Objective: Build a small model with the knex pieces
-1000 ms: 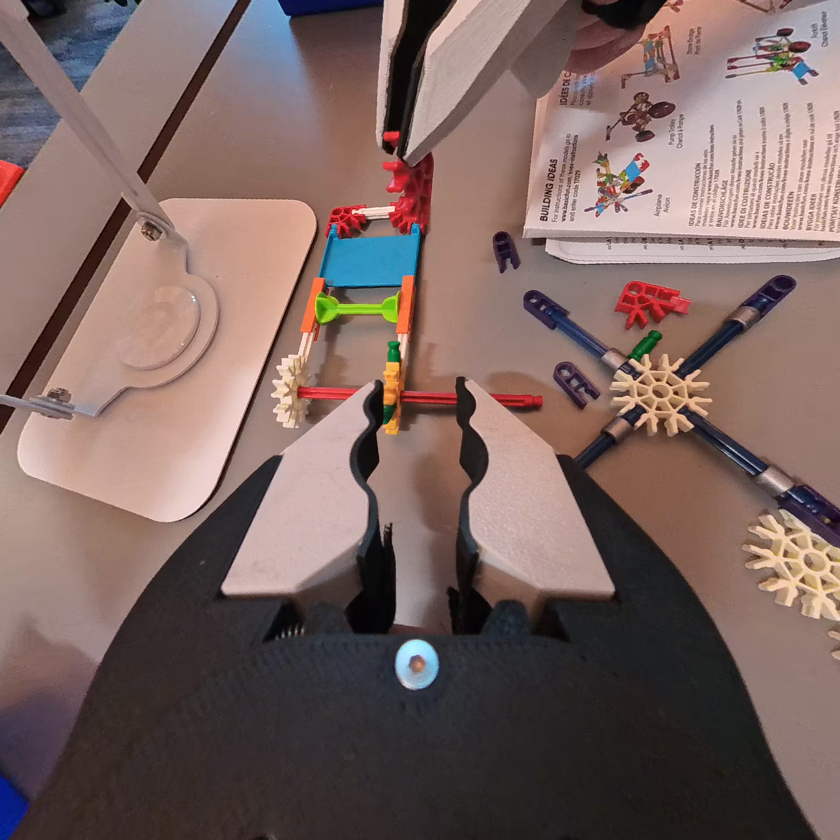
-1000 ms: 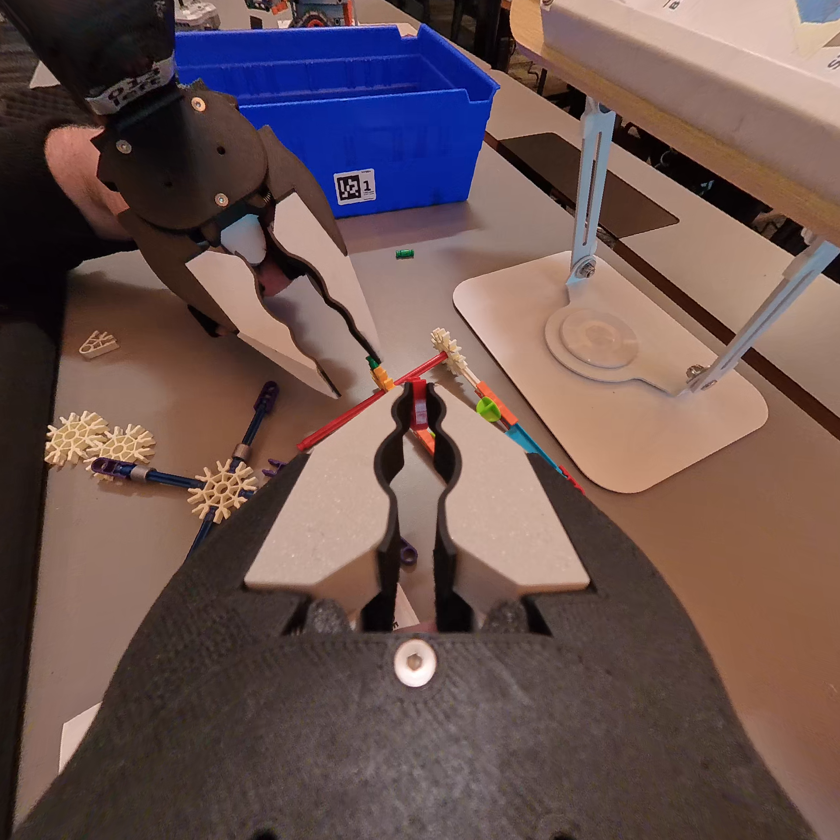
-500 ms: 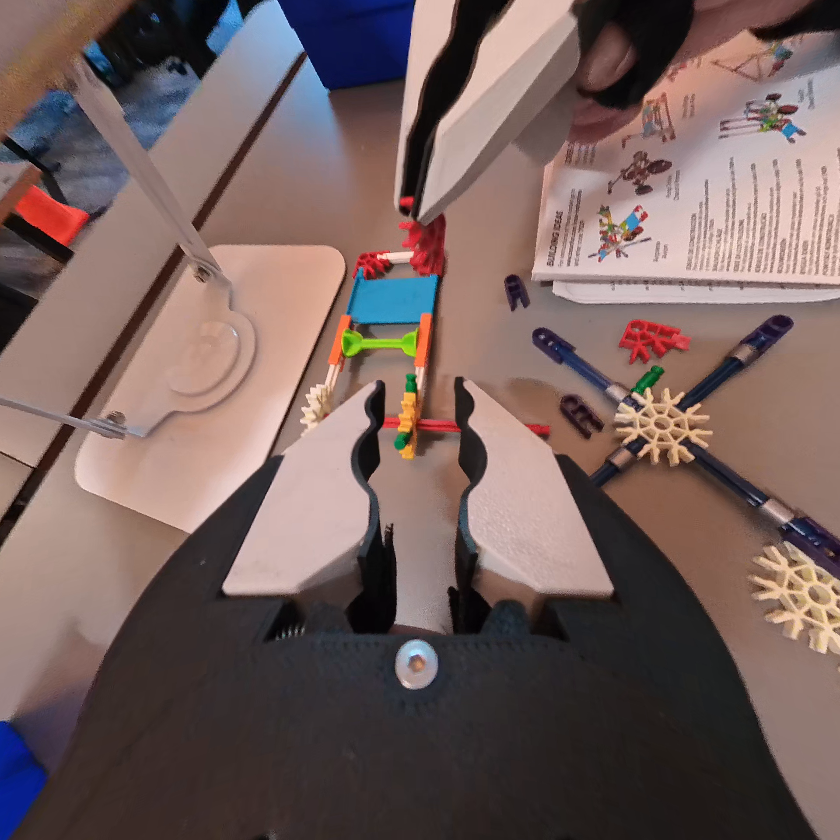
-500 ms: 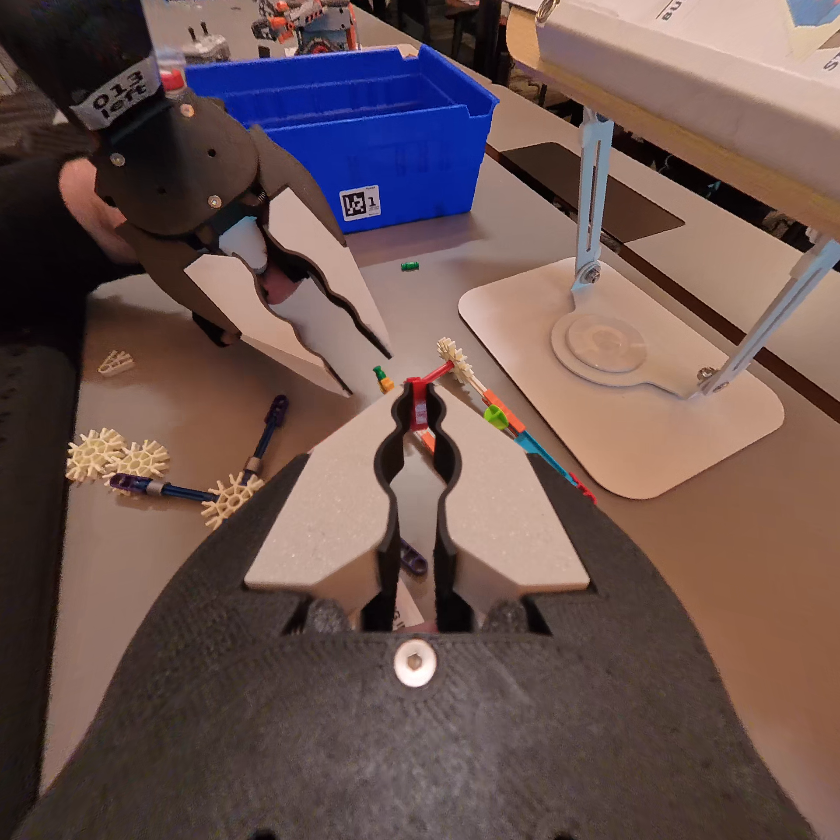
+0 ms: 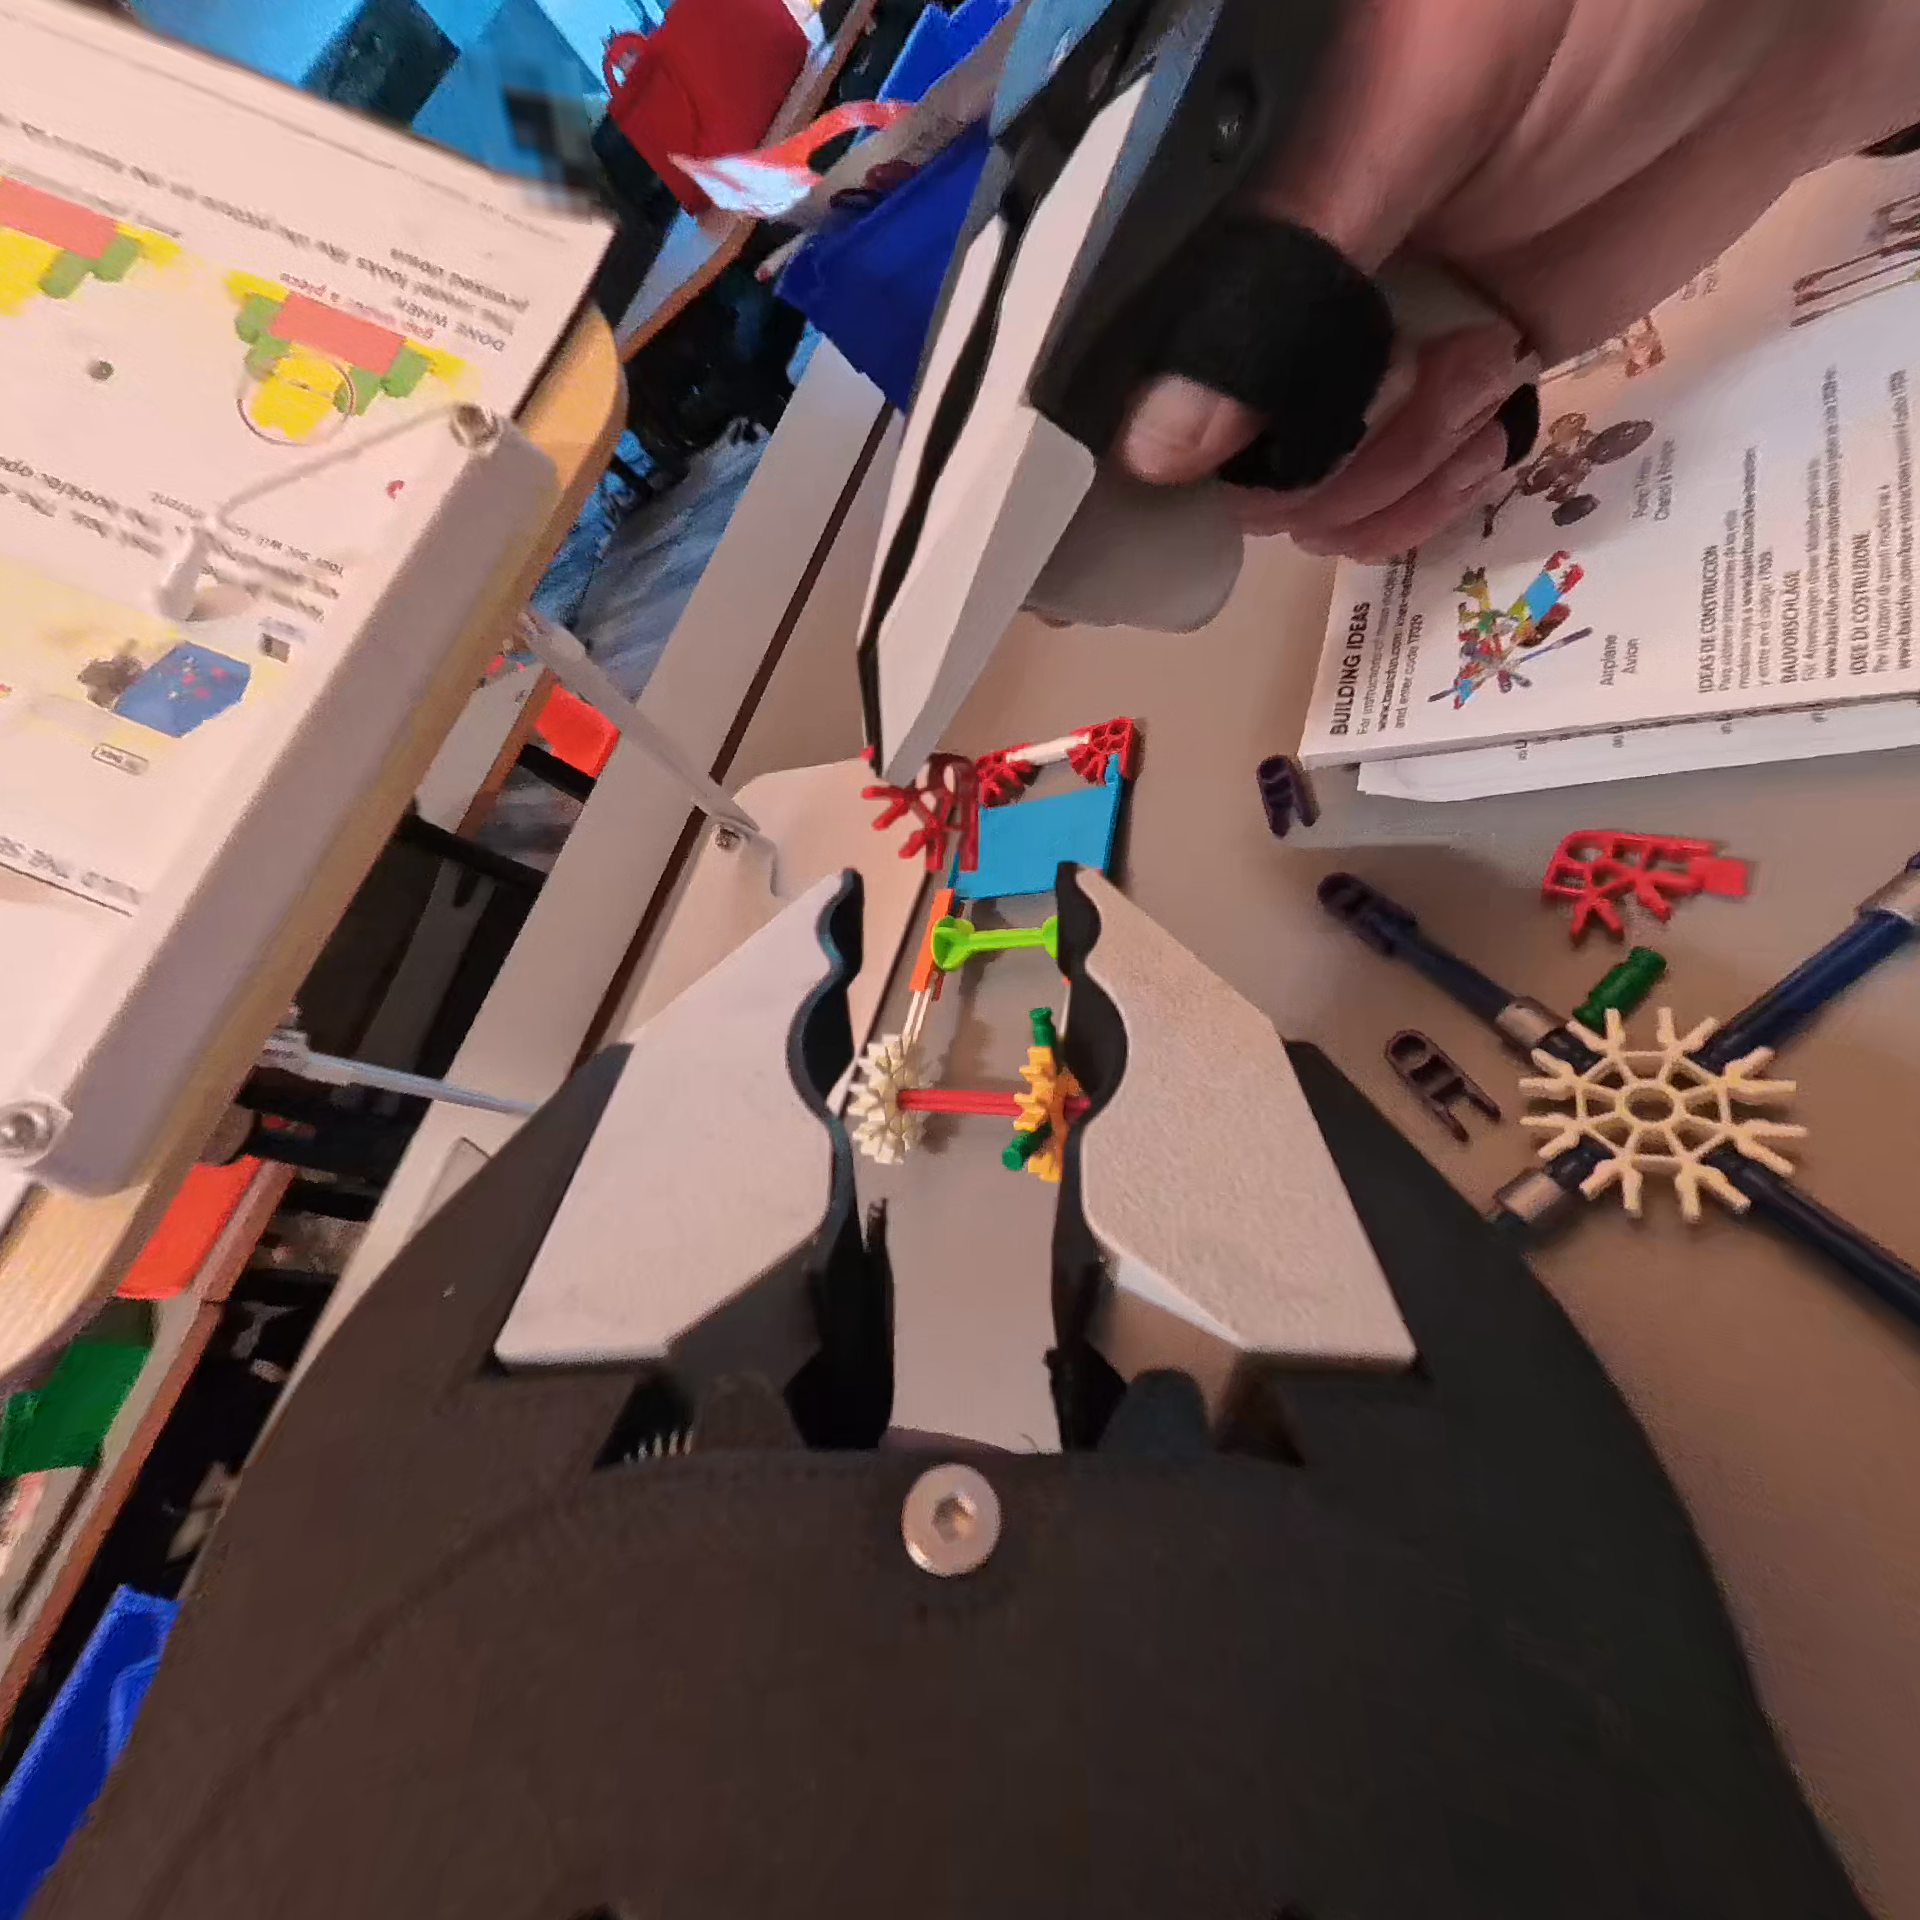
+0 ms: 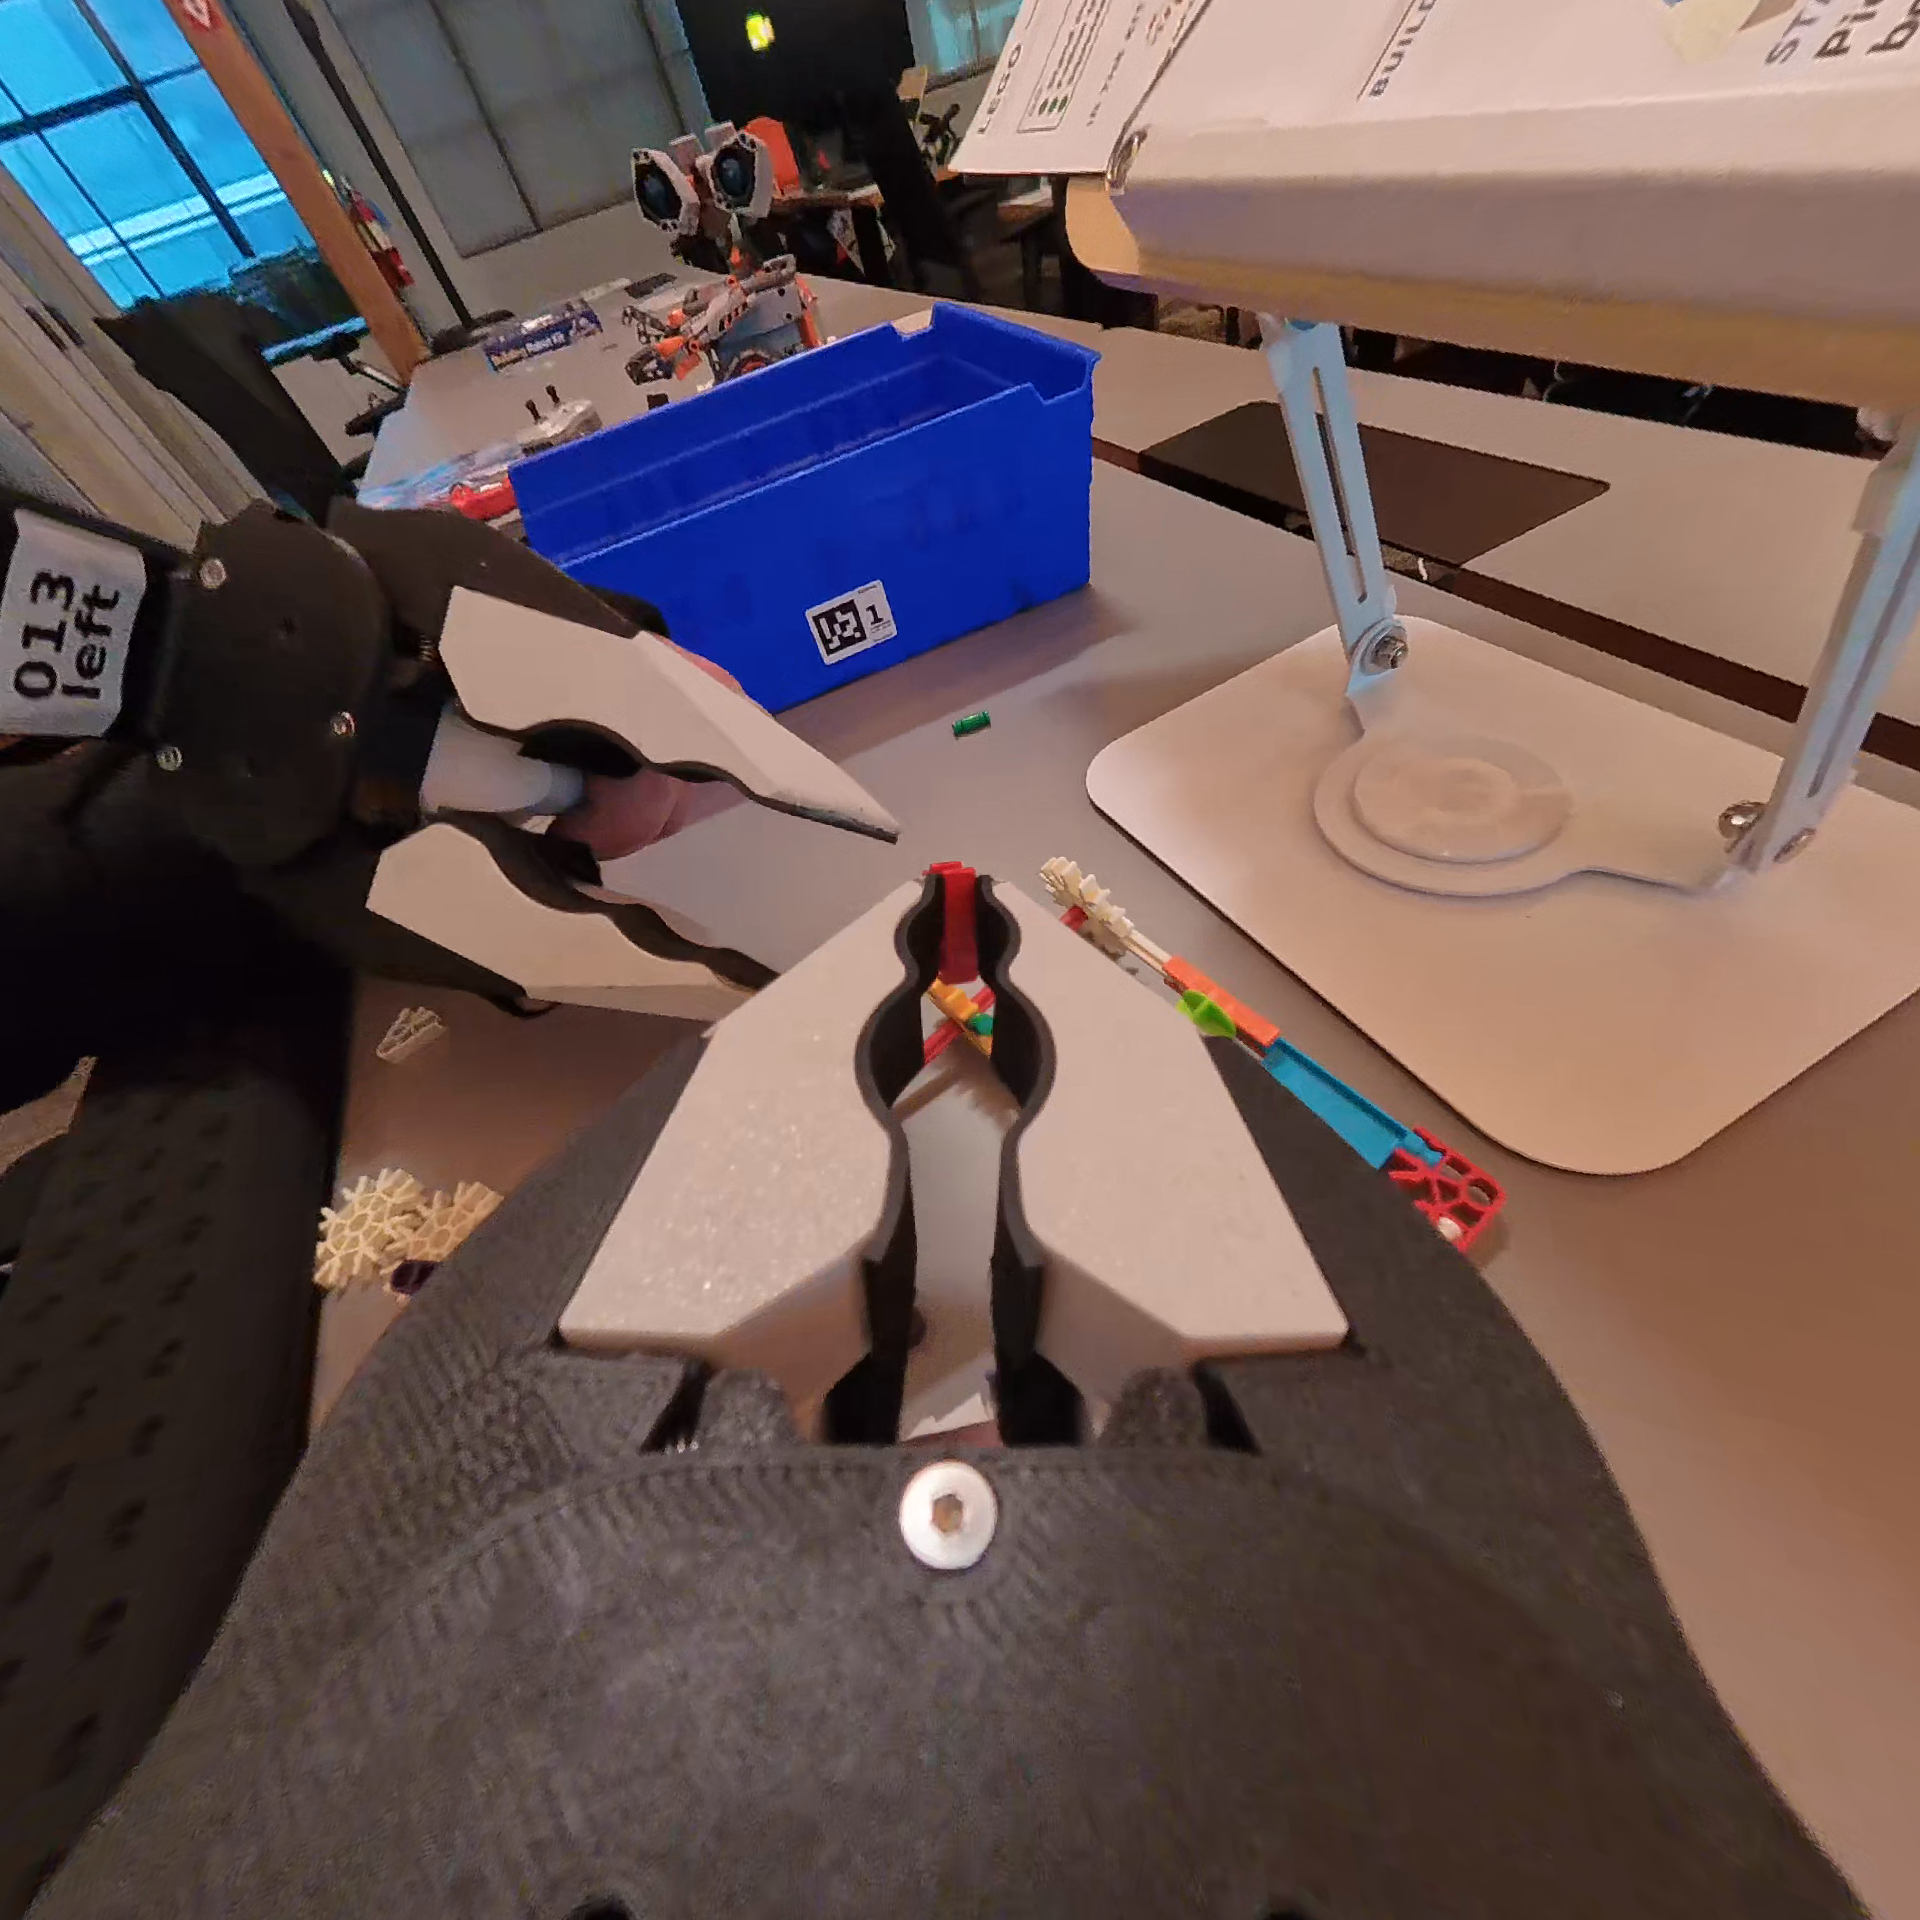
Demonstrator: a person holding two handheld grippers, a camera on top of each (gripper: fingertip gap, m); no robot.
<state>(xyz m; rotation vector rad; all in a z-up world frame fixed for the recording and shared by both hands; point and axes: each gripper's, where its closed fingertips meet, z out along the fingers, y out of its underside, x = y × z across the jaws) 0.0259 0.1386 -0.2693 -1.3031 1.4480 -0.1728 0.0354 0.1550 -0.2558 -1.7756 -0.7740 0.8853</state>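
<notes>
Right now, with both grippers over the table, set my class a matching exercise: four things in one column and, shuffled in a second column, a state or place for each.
Column one
1. right gripper
2. left gripper
3. small green piece
4. cream snowflake connector

Column two
A. joined to dark blue rods
B. open, gripping nothing
C. shut on a red connector
D. lying alone on the table, in front of the blue bin

Pairs: 1-C, 2-B, 3-D, 4-A
</notes>
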